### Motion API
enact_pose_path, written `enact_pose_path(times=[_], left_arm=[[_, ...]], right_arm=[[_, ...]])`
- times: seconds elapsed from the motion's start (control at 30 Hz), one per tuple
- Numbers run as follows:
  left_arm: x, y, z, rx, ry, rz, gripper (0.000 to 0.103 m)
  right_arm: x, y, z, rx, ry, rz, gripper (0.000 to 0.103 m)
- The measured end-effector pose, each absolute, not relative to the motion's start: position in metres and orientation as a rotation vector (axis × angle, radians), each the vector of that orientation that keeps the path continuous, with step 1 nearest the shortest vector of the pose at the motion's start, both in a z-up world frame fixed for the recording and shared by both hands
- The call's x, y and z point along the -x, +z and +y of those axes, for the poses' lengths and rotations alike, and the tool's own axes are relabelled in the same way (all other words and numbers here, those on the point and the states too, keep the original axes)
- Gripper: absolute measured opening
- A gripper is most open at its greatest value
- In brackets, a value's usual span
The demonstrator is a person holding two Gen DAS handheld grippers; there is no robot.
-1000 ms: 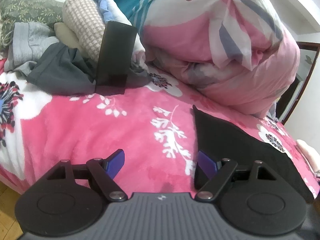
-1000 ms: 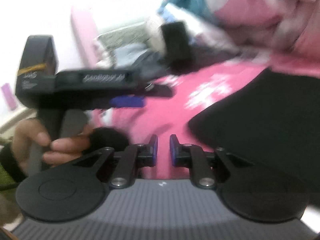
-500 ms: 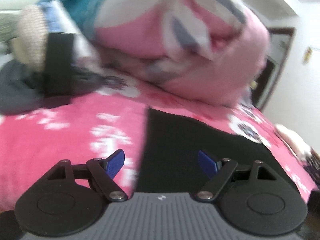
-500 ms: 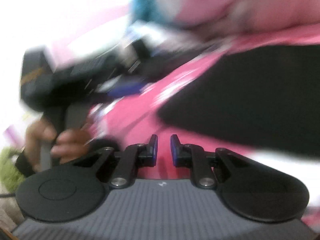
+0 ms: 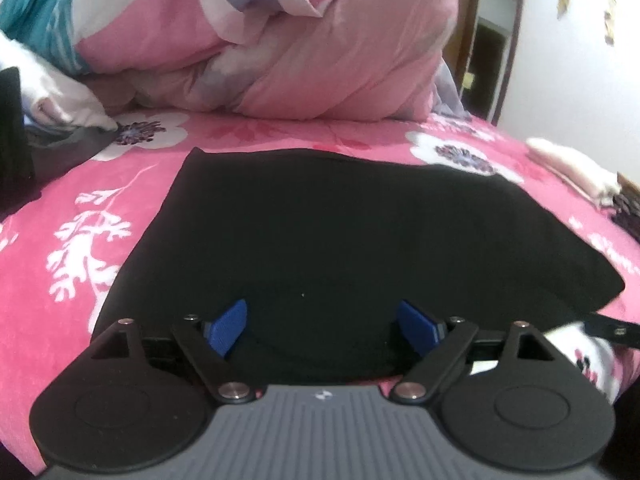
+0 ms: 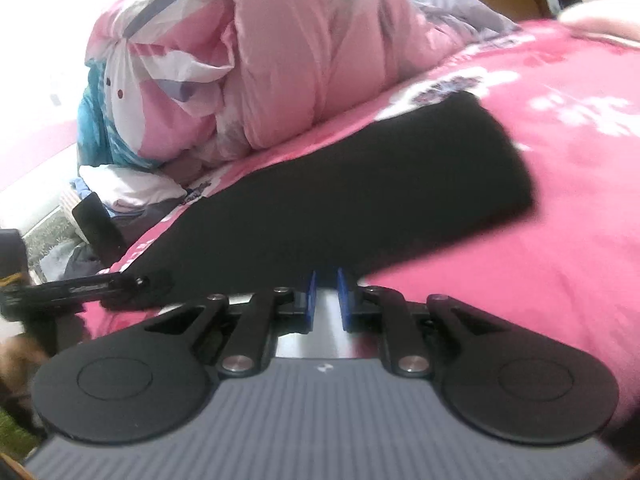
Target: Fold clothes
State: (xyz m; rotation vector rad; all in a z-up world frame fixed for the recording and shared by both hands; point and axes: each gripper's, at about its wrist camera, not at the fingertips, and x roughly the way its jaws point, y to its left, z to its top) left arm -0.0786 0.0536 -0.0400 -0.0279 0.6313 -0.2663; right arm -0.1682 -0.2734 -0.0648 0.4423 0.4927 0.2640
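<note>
1. Our left gripper (image 5: 322,328) gapes wide over the near hem of the black garment (image 5: 340,232), gripping nothing.
2. Our right gripper (image 6: 326,300) is nearly closed and empty, at the garment's near edge on the pink blanket (image 6: 540,260).

Both hand-held grippers now over garment (image 5: 340,232).

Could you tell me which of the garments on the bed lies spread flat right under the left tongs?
The black garment, flat beneath the open left tongs; the other clothes sit heaped at far left.
</note>
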Motion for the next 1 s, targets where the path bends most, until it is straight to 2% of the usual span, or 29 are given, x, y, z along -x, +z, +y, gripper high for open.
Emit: enact_pose_path(times=[0.13,0.27,0.33,0.43,0.47,0.5,0.7,0.83,0.87,0.9,0.93,0.97,1.0], left_arm=[[0.078,-0.041,0.049,0.002,-0.264,0.634,0.091],[0.076,-0.038,0.046,-0.008,-0.25,0.649,0.092],[0.075,-0.037,0.047,0.002,-0.251,0.657,0.092],[0.074,-0.036,0.049,0.012,-0.252,0.659,0.092],[0.074,-0.036,0.05,0.013,-0.253,0.659,0.092],[0.075,-0.036,0.049,0.006,-0.255,0.658,0.092],[0.073,-0.037,0.048,0.013,-0.243,0.654,0.092],[0.073,-0.035,0.055,0.054,-0.242,0.652,0.09],[0.074,-0.035,0.057,0.058,-0.24,0.649,0.09],[0.075,-0.033,0.058,0.055,-0.234,0.643,0.089],[0.076,-0.03,0.06,0.046,-0.226,0.634,0.089],[0.077,-0.027,0.063,0.032,-0.214,0.621,0.089],[0.078,-0.023,0.065,0.022,-0.205,0.607,0.089]], right_arm=[[0.172,-0.043,-0.292,-0.428,0.205,0.434,0.012],[0.156,-0.053,-0.313,-0.444,0.091,0.456,0.012],[0.147,-0.058,-0.324,-0.452,0.034,0.466,0.006],[0.161,-0.057,-0.339,-0.479,-0.005,0.457,0.005],[0.168,-0.054,-0.341,-0.459,-0.028,0.456,0.005],[0.172,-0.05,-0.343,-0.429,-0.067,0.451,0.011],[0.135,-0.028,-0.337,-0.458,-0.012,0.368,0.011],[0.094,-0.038,-0.329,-0.433,0.022,0.441,0.011],[0.092,-0.044,-0.335,-0.436,-0.009,0.474,0.009],[0.097,-0.048,-0.344,-0.458,-0.029,0.483,0.001],[0.101,-0.051,-0.353,-0.48,-0.049,0.491,0.0],[0.106,-0.053,-0.361,-0.501,-0.069,0.497,0.0],[0.111,-0.048,-0.365,-0.505,-0.088,0.492,0.005]])
